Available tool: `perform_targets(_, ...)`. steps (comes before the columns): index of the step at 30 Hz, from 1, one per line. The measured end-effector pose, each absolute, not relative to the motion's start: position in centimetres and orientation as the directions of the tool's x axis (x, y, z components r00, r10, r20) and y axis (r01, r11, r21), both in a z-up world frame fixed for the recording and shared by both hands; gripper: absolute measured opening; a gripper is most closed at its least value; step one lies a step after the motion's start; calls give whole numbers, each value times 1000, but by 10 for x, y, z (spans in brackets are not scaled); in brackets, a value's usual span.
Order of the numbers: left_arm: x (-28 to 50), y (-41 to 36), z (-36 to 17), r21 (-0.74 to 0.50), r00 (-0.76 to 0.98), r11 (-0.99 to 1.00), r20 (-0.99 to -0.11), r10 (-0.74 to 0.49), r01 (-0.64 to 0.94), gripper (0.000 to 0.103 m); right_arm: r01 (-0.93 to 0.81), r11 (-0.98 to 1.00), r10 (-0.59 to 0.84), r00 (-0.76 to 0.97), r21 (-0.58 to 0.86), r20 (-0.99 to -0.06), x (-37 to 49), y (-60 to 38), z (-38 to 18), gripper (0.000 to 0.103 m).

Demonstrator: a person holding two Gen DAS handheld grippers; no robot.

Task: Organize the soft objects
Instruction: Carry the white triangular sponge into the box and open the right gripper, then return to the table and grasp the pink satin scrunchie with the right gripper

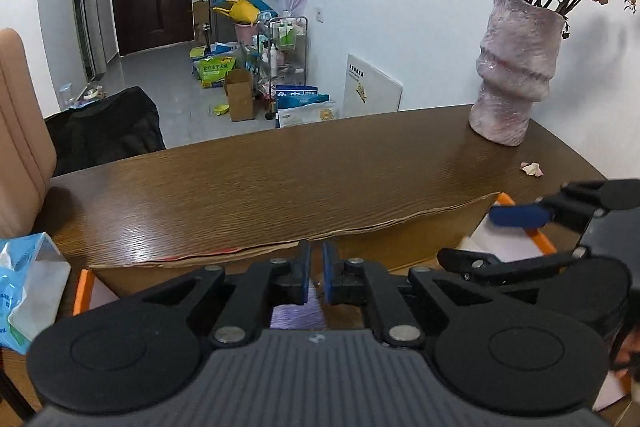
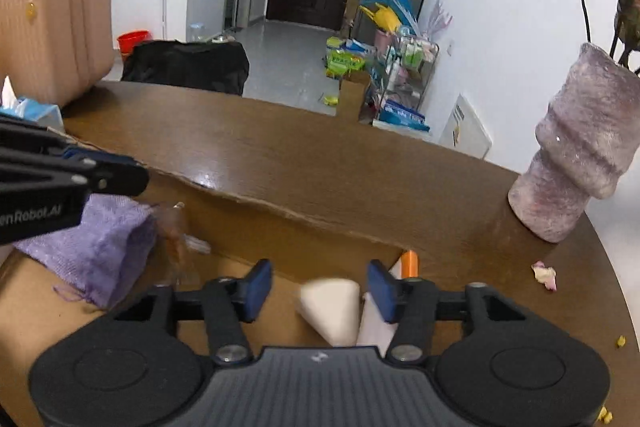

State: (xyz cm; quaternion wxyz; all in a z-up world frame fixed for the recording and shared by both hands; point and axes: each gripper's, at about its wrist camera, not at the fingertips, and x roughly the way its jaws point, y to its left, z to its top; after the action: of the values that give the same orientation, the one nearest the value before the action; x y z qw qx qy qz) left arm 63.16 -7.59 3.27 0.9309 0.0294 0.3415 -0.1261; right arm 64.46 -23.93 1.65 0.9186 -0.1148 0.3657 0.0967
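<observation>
- One purple cloth (image 2: 96, 247), one white cloth (image 2: 332, 307), one cardboard box (image 2: 280, 223), one vase (image 2: 580, 163) on your surface (image 2: 320, 155).
- Your left tongs (image 1: 316, 275) stand with a narrow gap, released; the purple cloth lies in the box just beneath them.
- Your right tongs (image 2: 320, 285) are spread wide; the white cloth sits between the fingers, untouched, in the box.

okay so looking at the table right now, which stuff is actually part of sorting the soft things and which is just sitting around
Part of the job: purple cloth, white soft piece, cardboard box, left gripper, right gripper.

Just lying about: vase, fallen petal, tissue pack, pink chair.
</observation>
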Motion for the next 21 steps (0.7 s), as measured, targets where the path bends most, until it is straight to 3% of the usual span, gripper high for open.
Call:
perform_targets(1,629,-74,34,-23,739,968,-641,-206,250,13,-260,956,98,717,-134,-690,643,-240,18,58)
perform_targets(3,623,-68,39,-3,754,972,-630,-185,235,28,-257,958,105,728,-128,-677,638,-240,24,58)
perform_targets(7,601,-58,67,39,781,974,-606,-155,224,30,-252,957,99,751,-146,-653,617,-246,51,60)
perform_targets(8,590,-51,78,48,793,975,-592,-146,216,34,-253,955,97,760,-155,-643,609,-248,62,62)
perform_targets(9,579,-46,88,57,806,977,-576,-135,204,47,-254,953,97,771,-163,-630,597,-251,74,63)
perform_targets(11,551,-29,108,69,840,981,-530,-116,179,64,-261,951,114,798,-168,-592,573,-259,96,75)
perform_targets(14,499,-1,134,97,880,986,-470,-74,135,78,-263,948,130,836,-181,-533,528,-276,123,80)
perform_targets(21,388,32,172,54,932,996,-358,-51,76,82,-233,967,167,885,-102,-435,441,-295,154,83)
